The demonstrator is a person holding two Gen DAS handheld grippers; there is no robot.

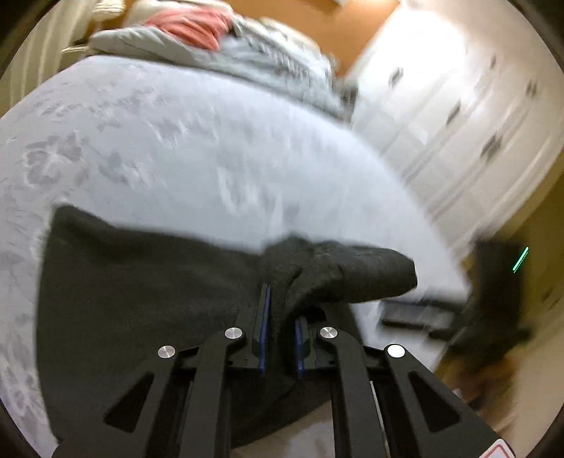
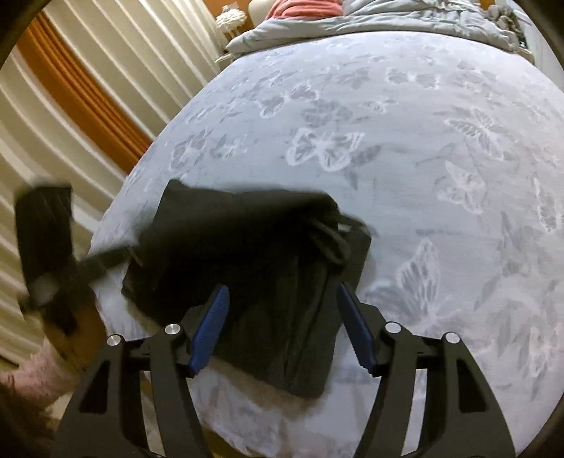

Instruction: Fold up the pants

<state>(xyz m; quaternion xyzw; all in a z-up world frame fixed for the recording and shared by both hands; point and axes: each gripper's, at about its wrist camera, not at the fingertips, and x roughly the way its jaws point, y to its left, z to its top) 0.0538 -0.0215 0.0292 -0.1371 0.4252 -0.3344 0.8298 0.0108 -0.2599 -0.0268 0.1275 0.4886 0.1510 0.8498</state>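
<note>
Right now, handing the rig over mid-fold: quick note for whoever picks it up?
Left hand-held gripper: shut on a bunched fold of the dark pants, lifted slightly off the bed.
Right hand-held gripper: open, hovering over the near end of the pants, gripping nothing.
Pants lie partly folded near the bed's front edge.
Left to do: lay down the held fold, flatten, release.

One pair of black pants (image 2: pixel 246 267) on the bed (image 2: pixel 405 141), near its front edge. Two grippers: the left gripper (image 1: pixel 282 317) and the right gripper (image 2: pixel 280 317). One grey duvet (image 2: pixel 370 21) and one pink cloth (image 2: pixel 299 8) at the bed's far edge.
</note>
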